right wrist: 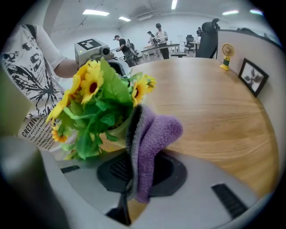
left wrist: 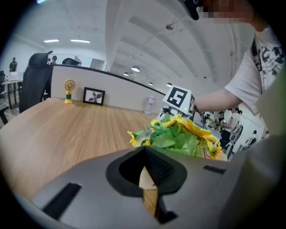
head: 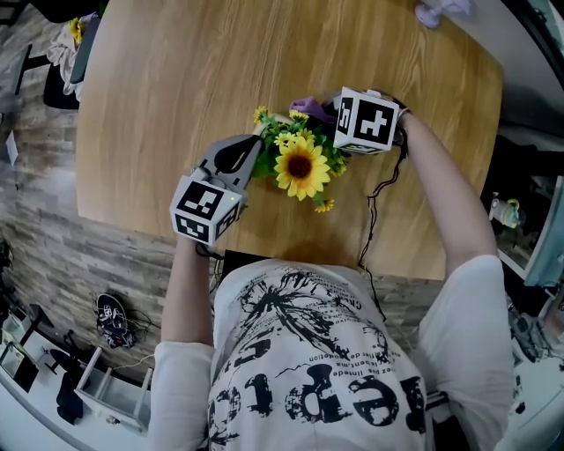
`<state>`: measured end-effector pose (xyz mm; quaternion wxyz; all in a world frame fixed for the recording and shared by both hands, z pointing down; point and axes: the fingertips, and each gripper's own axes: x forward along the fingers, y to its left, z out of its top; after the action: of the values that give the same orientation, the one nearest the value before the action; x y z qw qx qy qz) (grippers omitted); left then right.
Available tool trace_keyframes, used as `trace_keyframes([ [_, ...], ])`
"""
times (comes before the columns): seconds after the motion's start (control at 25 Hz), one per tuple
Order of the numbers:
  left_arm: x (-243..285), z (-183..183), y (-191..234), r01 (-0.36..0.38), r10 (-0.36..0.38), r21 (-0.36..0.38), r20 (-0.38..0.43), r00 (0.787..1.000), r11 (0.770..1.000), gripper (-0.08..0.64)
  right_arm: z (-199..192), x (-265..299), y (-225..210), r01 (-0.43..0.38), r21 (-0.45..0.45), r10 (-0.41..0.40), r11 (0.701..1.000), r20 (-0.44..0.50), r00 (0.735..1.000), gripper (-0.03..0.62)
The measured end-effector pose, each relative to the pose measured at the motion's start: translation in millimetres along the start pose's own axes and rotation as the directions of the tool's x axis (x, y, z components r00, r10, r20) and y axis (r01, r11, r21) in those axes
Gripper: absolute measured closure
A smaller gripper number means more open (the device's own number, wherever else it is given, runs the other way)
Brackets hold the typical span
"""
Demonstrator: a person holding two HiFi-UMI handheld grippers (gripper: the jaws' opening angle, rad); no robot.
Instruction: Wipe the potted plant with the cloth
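A potted plant [head: 300, 165] with yellow sunflowers and green leaves stands in the middle of the round wooden table [head: 176, 79]. My right gripper [head: 328, 113] is at its far right side, shut on a purple cloth [head: 307, 107]. In the right gripper view the cloth [right wrist: 149, 143] sticks up from the gripper [right wrist: 134, 176] and lies against the leaves [right wrist: 96, 105] and the beige pot [right wrist: 114, 136]. My left gripper [head: 255, 148] is shut, its tips at the plant's left side. From the left gripper [left wrist: 145, 154] the plant [left wrist: 178, 136] shows just past the jaws.
A framed picture [left wrist: 94, 95], a small yellow fan figure [left wrist: 69, 89] and a clear bottle [left wrist: 149, 106] stand along the table's far edge by a partition. A black cable [head: 374, 211] runs from the right gripper across the table's near edge. A pale object [head: 441, 11] lies at the far rim.
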<state>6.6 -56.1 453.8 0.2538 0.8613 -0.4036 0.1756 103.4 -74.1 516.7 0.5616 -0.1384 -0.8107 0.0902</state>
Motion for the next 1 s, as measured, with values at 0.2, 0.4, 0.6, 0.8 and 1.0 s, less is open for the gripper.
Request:
trace_keyframes([
  [0.2,-0.4,-1.9,1.1,-0.014,0.014,0.015,-0.021,1.000,1.000,0.557,-12.9,0.7,12.6,-0.014,0.041,0.014,0.999,0.006,1.000,0.523],
  [0.4,-1.5,-3.8,1.6,-0.015,0.014,-0.010,-0.017,1.000,1.000,0.557,-21.1,2.8,27.5,-0.066,0.054,0.067,0.996,-0.031,0.997,0.523],
  [0.6,1.0,-6.1,0.7,-0.034,0.034,-0.034,-0.015,0.999,0.999,0.557,-39.3,-2.3,27.4,-0.060,0.093,0.064,0.994,-0.040,0.997,0.520],
  [0.8,-6.9,-14.5,0.4,-0.052,0.052,-0.017,-0.030,0.998,0.998,0.557,-32.4,-24.2,-21.6,0.213,0.162,-0.219,0.964,0.017,0.976,0.520],
  [1.0,-12.7,-20.1,-9.1,-0.039,0.042,0.053,-0.054,0.998,0.998,0.557,-2.2,-67.8,-47.9,0.452,0.241,-0.486,0.859,0.104,0.868,0.520],
])
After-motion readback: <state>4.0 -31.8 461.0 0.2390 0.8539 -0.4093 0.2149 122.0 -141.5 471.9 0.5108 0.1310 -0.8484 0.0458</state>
